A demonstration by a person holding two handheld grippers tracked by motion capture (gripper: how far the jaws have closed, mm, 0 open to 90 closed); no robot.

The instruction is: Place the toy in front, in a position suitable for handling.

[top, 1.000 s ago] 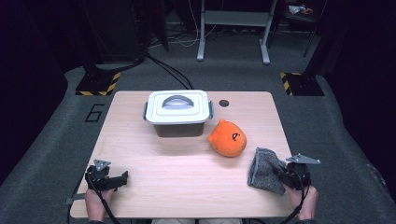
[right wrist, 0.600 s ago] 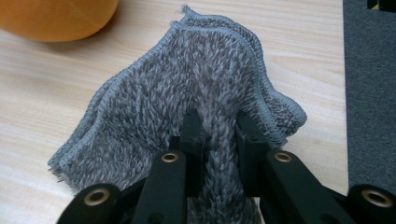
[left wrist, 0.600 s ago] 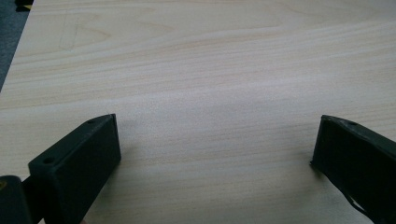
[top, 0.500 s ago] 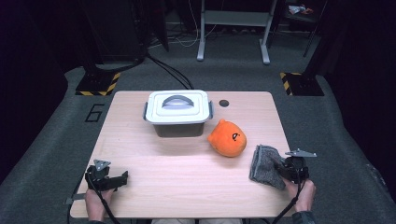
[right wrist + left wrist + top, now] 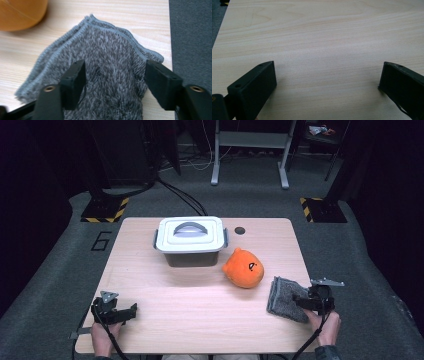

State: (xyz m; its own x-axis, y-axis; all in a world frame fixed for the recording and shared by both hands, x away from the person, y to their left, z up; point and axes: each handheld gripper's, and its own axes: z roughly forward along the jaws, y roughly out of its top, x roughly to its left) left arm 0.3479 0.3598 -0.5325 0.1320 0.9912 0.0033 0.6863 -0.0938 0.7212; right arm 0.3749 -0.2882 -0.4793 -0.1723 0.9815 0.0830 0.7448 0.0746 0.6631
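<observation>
On the bench (image 5: 200, 295), near its right front corner, lies a grey cloth (image 5: 286, 298), folded, fluffy pile w/ stitched edges. Looks light, soft, floppy, not fragile; prob. best pinched at a doubled edge or corner, since the middle would just bunch. Right tongs (image 5: 113, 82) have just been opening, jaws now spread over the cloth, not pressing it. Left tongs (image 5: 325, 82) released, wide over bare wood.
</observation>
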